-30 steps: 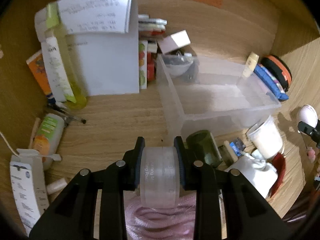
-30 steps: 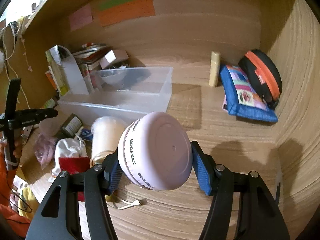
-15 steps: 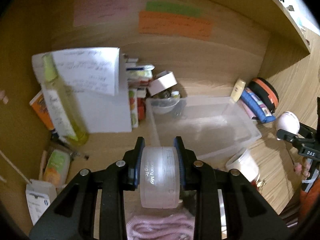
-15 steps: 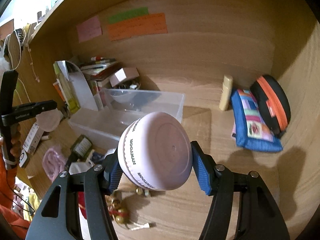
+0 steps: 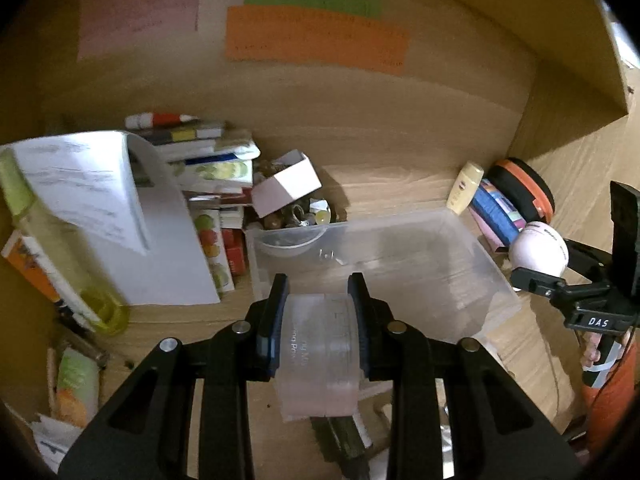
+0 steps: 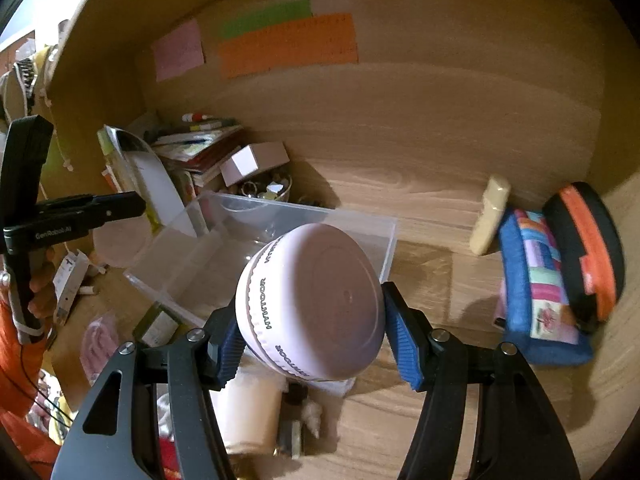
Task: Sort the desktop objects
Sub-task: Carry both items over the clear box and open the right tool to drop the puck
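Observation:
My left gripper [image 5: 319, 320] is shut on a clear round plastic jar [image 5: 318, 354] and holds it up near the front edge of the clear plastic bin [image 5: 472, 248]. My right gripper [image 6: 310, 322] is shut on a round pale pink jar [image 6: 316, 304] with dark lettering on its rim, held above the desk just right of the bin [image 6: 384, 236]. In the left wrist view the right gripper [image 5: 536, 276] and pink jar [image 5: 538, 248] are at the bin's right side. The left gripper [image 6: 100, 206] shows at the far left of the right wrist view.
A small bowl [image 5: 286, 240] sits in the bin's far left corner. Books [image 5: 200, 160], a white box [image 5: 286, 186] and a yellow-green bottle [image 5: 60, 248] crowd the back left. A cream tube [image 6: 490, 216], blue pouch [image 6: 540, 280] and black-orange case [image 6: 586, 248] lie right. Clutter lies below.
Both grippers have risen and tilted up with their jars still held. The bin now sits lower and closer in front of both, and more of the back wall shows.

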### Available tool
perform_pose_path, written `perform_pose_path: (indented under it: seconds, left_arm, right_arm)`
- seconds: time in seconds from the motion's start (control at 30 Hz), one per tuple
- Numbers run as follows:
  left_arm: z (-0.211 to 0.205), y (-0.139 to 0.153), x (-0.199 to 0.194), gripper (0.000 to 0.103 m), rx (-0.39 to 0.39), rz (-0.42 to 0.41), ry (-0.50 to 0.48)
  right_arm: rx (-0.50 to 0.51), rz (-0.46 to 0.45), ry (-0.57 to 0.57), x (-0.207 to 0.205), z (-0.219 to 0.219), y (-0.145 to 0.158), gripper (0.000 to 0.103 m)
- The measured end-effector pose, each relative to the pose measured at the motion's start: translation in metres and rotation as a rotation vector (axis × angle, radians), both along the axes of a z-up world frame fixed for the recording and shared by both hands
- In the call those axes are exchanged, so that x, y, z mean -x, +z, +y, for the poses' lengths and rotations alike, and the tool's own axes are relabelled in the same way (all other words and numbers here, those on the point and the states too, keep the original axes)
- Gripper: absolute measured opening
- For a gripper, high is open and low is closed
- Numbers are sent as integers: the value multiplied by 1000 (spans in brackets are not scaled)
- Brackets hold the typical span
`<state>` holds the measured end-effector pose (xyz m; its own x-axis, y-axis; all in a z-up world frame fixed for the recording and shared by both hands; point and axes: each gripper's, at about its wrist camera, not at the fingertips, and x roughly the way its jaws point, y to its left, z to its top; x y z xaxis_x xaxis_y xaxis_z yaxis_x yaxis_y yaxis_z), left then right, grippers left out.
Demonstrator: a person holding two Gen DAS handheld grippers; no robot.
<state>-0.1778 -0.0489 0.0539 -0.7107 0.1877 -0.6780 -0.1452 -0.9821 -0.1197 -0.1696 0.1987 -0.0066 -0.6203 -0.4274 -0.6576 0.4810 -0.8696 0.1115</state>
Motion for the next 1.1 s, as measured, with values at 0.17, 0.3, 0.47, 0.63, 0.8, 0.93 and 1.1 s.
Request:
perform_pose_path:
  seconds: [0.17,0.3,0.47,0.63,0.8,0.93,1.1]
  left_arm:
    - [7,-17,21,29,2,-48,-15]
    - [12,-31,33,29,-1,-82,-34]
    - [20,-45,43,29,2,-107,-50]
    - [28,-56,47,29,32,-108,-54]
    - [34,-64,48,29,54,-115,-69]
    - [38,-65,45,29,76,-105,-83]
    - [40,-64,45,29,80,-100,-89]
  right_arm:
    - [-24,-51,29,21,-12,-15,58]
    - [-47,-88,43,35,-21,-27,58]
    - [-81,-102,64,43,-30,-36,58]
    - [-124,-128,97,48,-41,-43,58]
    - [-176,-133,122,51,-51,-48,58]
    - [-230,-140,133,50,-62,-55,58]
    - [-231,-161,137,50,-67,-56,59]
